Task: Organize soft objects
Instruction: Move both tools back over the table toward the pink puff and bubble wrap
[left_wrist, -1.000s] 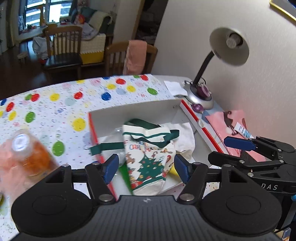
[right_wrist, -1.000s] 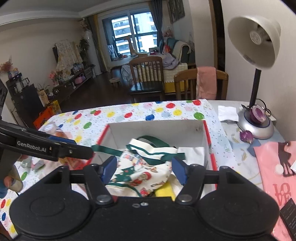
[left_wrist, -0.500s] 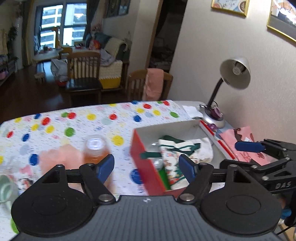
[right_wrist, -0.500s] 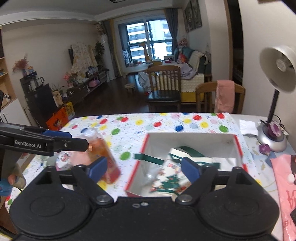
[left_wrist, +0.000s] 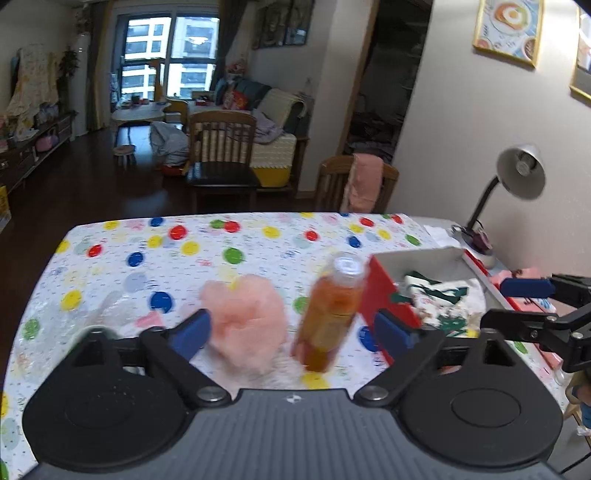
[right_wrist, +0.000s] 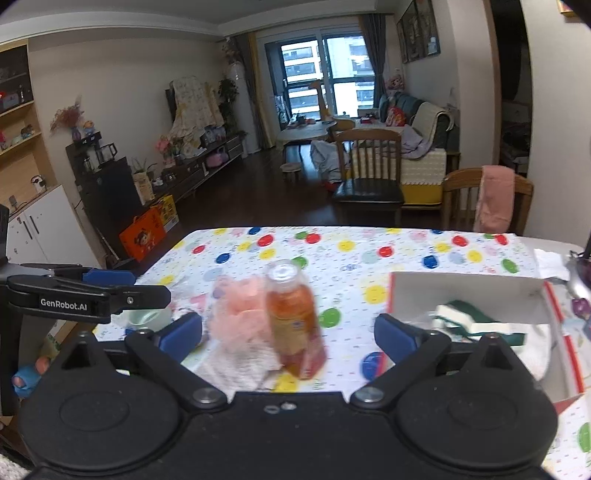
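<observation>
A fluffy pink soft object (left_wrist: 245, 325) lies on the polka-dot tablecloth (left_wrist: 221, 240), also seen in the right wrist view (right_wrist: 240, 317). An orange drink bottle (left_wrist: 330, 314) stands beside it (right_wrist: 293, 321). A red box with a white inside (left_wrist: 428, 260) holds a Christmas-print cloth bag (left_wrist: 439, 302); the box also shows in the right wrist view (right_wrist: 469, 291). My left gripper (left_wrist: 291, 330) is open and empty, above the pink object and the bottle. My right gripper (right_wrist: 288, 332) is open and empty too, in front of the same two things.
A grey desk lamp (left_wrist: 517, 181) stands at the table's far right by the wall. A pale green cup (right_wrist: 147, 317) and clear plastic wrap (left_wrist: 92, 310) lie at the left. Wooden chairs (left_wrist: 221, 155) stand beyond the table's far edge.
Both grippers have pulled back and swung left, away from the box. The pink object and bottle now sit between the fingers in both views. Both stay open.
</observation>
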